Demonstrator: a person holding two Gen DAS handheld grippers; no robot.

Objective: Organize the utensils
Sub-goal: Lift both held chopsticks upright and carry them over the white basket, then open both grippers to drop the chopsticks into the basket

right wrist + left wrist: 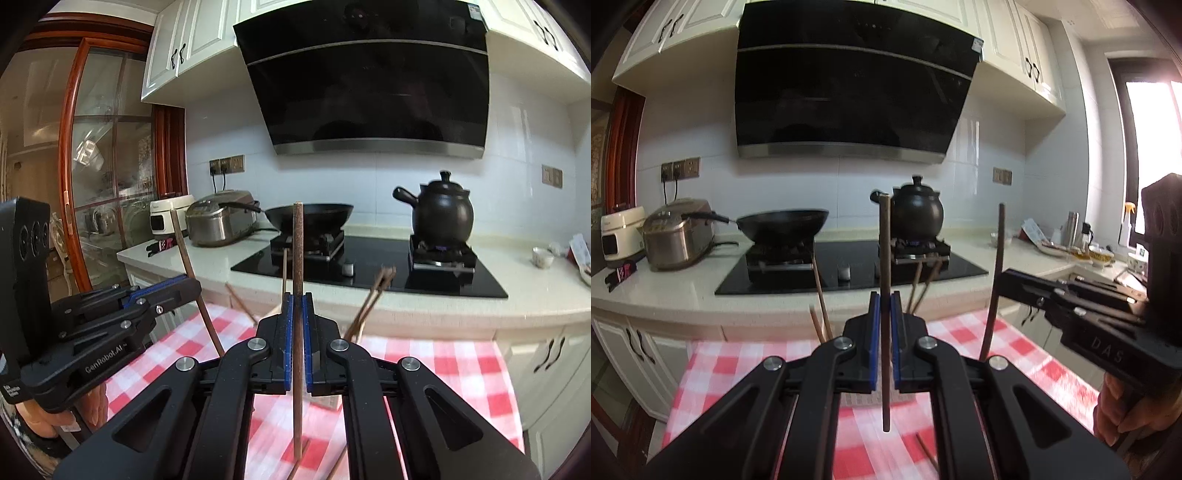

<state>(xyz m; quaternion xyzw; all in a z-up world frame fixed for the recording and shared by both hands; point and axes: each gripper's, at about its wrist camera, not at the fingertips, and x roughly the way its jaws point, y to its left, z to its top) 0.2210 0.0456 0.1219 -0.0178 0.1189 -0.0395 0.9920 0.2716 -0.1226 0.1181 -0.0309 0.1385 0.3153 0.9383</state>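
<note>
My left gripper is shut on a dark wooden chopstick held upright above the red-and-white checked cloth. My right gripper is shut on a second upright chopstick. Each gripper shows in the other's view: the right one at the right with its chopstick, the left one at the left with its chopstick. Several more chopsticks stand beyond my fingers, their holder hidden behind the grippers. Loose chopsticks lie on the cloth below.
Behind the cloth runs a pale counter with a black hob, a wok, a black clay pot and a rice cooker. Dishes and bottles crowd the counter's right end. A range hood hangs above.
</note>
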